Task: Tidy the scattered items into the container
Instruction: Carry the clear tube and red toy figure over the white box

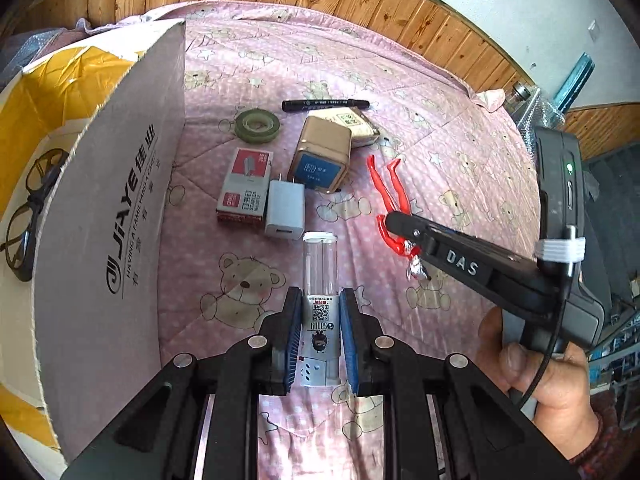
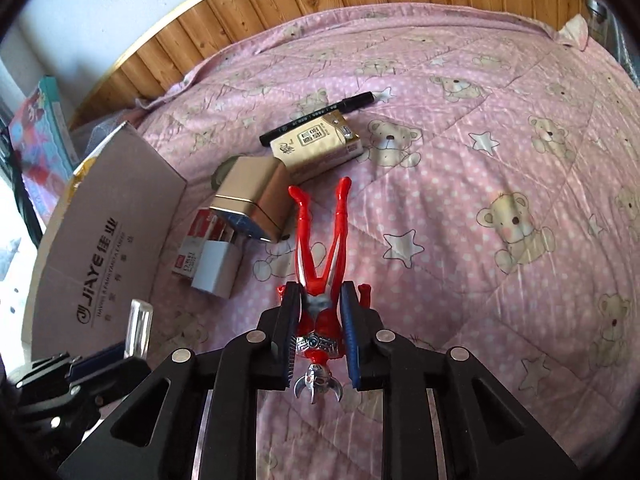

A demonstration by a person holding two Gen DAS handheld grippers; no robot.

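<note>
My left gripper (image 1: 320,336) is closed on a clear plastic tube w/ a QR label (image 1: 319,280): both blue pads press its lower labelled part, white cap pointing away from me, centre-bottom of the left wrist view. My right gripper (image 2: 320,334) is clamped on a red and silver toy figure (image 2: 320,264), fingers squeezing its torso, head toward the camera, legs sticking out up the frame; in the left view the same figure (image 1: 390,196) hangs from the right fingers at mid-right, w/ my hand (image 1: 548,376) on the grip at lower right. Whether either item is lifted off the bed I can't tell. The container, a cardboard box marked JIAYE (image 1: 108,216), fills the left side of the left view, flap up; inside, at far left, a pair of black glasses (image 1: 28,216). Still on the pink bear-print quilt (image 1: 460,128), centre of frame: green tape roll (image 1: 256,125), black marker (image 1: 325,105) at the top, a gold tin w/ blue label (image 1: 322,156) next to a tan tissue pack (image 2: 316,148), a red and white staples box (image 1: 245,186) touching a white USB charger (image 1: 285,212) just above the tube's cap. Wood panelling (image 1: 400,4) runs behind the bed.
</note>
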